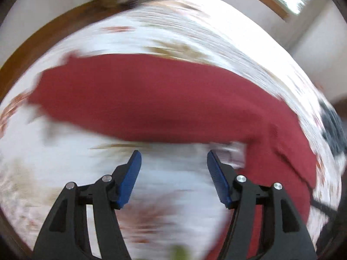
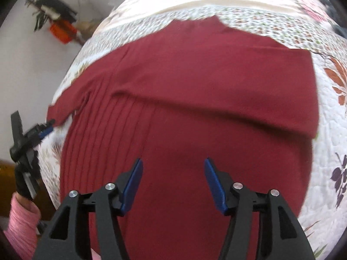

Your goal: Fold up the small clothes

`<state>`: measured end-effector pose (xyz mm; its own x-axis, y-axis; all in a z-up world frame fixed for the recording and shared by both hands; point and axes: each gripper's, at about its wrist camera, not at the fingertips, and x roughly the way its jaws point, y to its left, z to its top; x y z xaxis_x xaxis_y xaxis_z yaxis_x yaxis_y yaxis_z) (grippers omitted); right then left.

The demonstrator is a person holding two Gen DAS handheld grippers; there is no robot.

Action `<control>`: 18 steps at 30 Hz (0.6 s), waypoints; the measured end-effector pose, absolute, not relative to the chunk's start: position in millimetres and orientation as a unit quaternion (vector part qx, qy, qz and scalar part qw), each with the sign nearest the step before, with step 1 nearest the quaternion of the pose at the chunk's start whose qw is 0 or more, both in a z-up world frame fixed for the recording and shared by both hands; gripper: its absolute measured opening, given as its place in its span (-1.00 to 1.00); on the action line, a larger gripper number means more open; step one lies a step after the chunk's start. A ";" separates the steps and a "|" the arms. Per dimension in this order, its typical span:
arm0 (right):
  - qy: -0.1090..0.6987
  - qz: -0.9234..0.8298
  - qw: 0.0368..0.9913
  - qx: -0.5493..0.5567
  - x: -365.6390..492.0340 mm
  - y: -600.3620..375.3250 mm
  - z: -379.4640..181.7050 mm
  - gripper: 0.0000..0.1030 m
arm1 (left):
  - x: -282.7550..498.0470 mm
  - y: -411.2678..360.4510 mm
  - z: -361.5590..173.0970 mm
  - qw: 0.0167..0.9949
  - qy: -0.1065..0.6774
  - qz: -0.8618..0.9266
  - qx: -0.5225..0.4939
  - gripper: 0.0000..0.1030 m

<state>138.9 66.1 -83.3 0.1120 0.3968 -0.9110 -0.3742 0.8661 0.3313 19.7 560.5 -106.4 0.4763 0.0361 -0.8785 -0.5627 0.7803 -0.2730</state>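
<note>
Overhead, right gripper [image 2: 173,182] spread, empty, over maroon garment [image 2: 186,99]; bedspread [image 2: 338,134] margin bare rightward. Left gripper [image 1: 174,173] likewise spread, view blurred.

I see the garment [image 2: 184,99] lying spread on the quilt [image 2: 338,134], directly before my right gripper [image 2: 173,181]. My left gripper [image 1: 174,170] sits near its left edge (over bare quilt).
</note>
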 end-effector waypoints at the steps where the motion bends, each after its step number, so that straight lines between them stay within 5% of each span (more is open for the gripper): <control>1: 0.613 0.260 0.746 -0.003 132.1 74.6 -87.7 0.15 | 8.4 579.0 -108.9 0.808 0.471 0.202 -0.289 0.21; 14: 0.632 0.231 0.740 -0.004 123.9 86.5 -111.8 0.15 | -17.4 702.3 -143.3 0.774 0.357 0.256 -0.457 0.18; 18: 0.637 0.222 0.739 0.001 126.3 80.0 -114.8 0.15 | -15.5 711.2 -143.2 0.769 0.344 0.276 -0.462 -0.25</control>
<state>126.3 80.0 -114.8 0.0908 0.3280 -0.9403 -0.3266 0.9018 0.2830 -15.5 711.2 -143.2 0.6111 0.1068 -0.7843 -0.7426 0.4204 -0.5214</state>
